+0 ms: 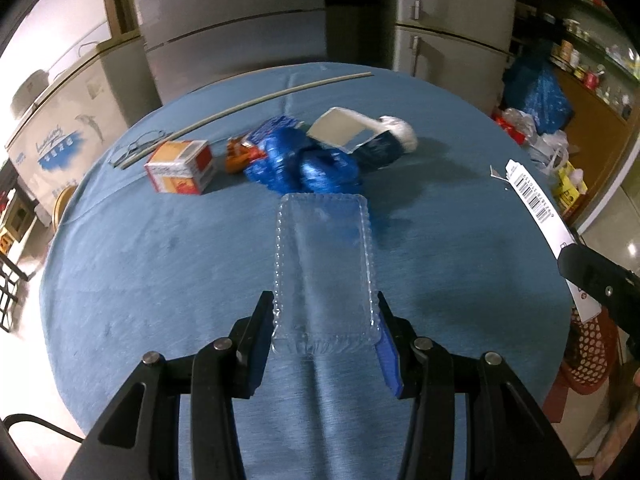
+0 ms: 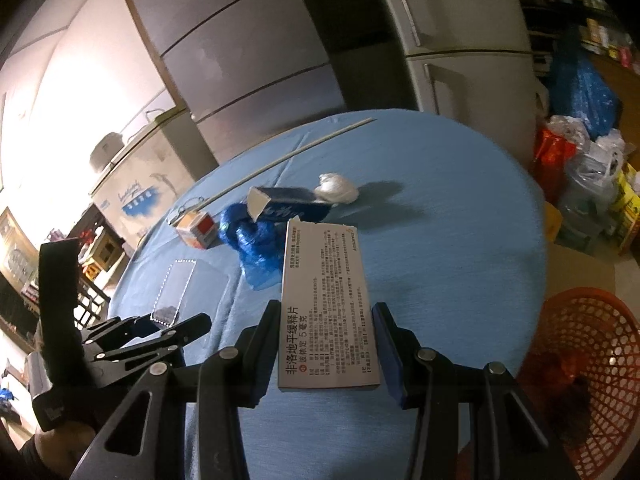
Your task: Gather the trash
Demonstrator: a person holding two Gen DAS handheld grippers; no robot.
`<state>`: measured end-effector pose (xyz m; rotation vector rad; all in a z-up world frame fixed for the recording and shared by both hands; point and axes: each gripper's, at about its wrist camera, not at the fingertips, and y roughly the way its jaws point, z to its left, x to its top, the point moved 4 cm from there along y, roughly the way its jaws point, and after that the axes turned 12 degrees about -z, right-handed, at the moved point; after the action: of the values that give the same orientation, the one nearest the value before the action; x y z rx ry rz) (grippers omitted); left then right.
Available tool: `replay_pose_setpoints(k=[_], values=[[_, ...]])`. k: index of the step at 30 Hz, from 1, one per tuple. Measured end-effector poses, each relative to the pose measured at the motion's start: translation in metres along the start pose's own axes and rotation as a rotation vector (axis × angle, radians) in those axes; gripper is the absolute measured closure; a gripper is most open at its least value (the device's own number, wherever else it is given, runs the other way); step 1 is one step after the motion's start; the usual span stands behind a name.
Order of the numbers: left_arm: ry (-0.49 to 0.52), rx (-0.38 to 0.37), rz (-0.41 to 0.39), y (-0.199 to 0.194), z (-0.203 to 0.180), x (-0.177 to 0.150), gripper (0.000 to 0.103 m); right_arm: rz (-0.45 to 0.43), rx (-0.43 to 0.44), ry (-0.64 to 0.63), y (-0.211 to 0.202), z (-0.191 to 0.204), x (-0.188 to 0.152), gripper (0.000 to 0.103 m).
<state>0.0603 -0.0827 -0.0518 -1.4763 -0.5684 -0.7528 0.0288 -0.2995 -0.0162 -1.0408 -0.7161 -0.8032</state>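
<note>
My left gripper (image 1: pixel 325 322) is shut on a clear plastic tray (image 1: pixel 325 264), held just above the blue tablecloth (image 1: pixel 160 264). My right gripper (image 2: pixel 326 338) is shut on a white medicine box (image 2: pixel 326 304) with printed text, held above the table; the box shows at the right edge of the left wrist view (image 1: pixel 536 200). Trash lies at the table's far middle: a crumpled blue plastic bag (image 1: pixel 304 164), an orange-white carton (image 1: pixel 180 166), an orange wrapper (image 1: pixel 238 154), a dark blue box with open flap (image 1: pixel 352 132), and a white wad (image 1: pixel 400 130).
A red mesh basket (image 2: pixel 596 364) stands on the floor at the table's right. A long thin rod (image 1: pixel 248 106) and a wire clip (image 1: pixel 136 148) lie at the far left of the table. Refrigerators stand behind; bags are piled at the right (image 2: pixel 588 160).
</note>
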Motion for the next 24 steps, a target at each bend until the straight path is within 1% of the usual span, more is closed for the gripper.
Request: replay_pose_setpoints(k=[11,24], values=[[0.072,-0.068,-0.029,-0.005,-0.046,0.013,0.055,-0.047,-0.077,0.050,-0.029,-0.037,0.008,0.055],[0.176,-0.162,-0.047,-0.008,-0.110,0.023,0.055,-0.094,-0.193,0.118,-0.066,-0.094,0.010,0.055]])
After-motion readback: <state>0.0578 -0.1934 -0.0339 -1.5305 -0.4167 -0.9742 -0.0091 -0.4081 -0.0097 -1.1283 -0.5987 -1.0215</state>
